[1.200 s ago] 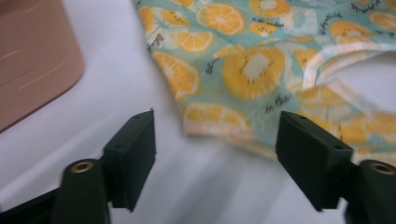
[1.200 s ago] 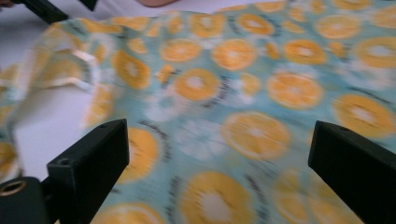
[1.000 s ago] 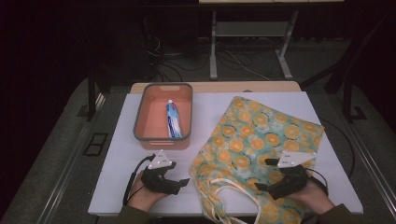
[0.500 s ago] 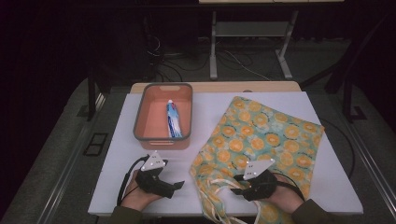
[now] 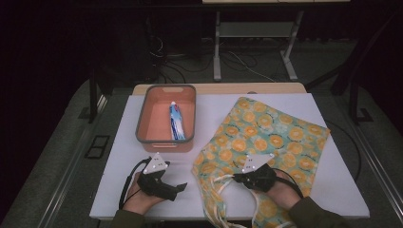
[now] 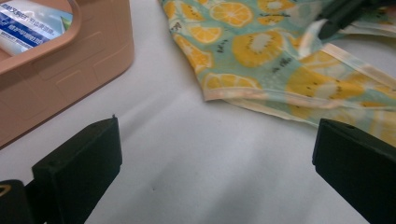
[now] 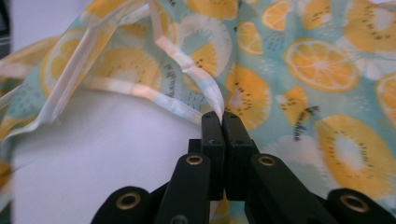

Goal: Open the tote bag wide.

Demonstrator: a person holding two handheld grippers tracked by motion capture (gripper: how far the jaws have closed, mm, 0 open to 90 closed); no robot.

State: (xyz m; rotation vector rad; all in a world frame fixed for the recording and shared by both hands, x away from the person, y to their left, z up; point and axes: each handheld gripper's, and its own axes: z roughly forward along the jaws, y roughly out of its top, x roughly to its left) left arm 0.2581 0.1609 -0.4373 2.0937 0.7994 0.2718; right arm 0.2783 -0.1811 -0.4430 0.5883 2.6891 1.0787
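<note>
A cloth bag (image 5: 271, 137) printed with orange slices lies flat on the right half of the white table (image 5: 119, 190). Its pale handles (image 5: 223, 190) curl at its near left corner. My right gripper (image 5: 236, 178) rests on that corner. Its jaws have just been closing and are shut (image 7: 223, 116) on a pale strip of the bag's hem (image 7: 205, 88). My left gripper (image 5: 178, 188) sits on the table left of the bag. Its jaws have just been opening and stand wide open (image 6: 215, 154) over bare table, with the bag's edge (image 6: 243, 95) ahead.
An orange basket (image 5: 142, 126) stands at the table's back left with a blue and white toothpaste tube (image 5: 176, 121) lying in it. Its wall (image 6: 60, 79) is close on the left in the left gripper view. Table legs and cables lie beyond the far edge.
My right hand has slid left over the bag to its near left corner, and its jaws have closed on the hem. The left hand has stayed put, with its jaws opened wider.
</note>
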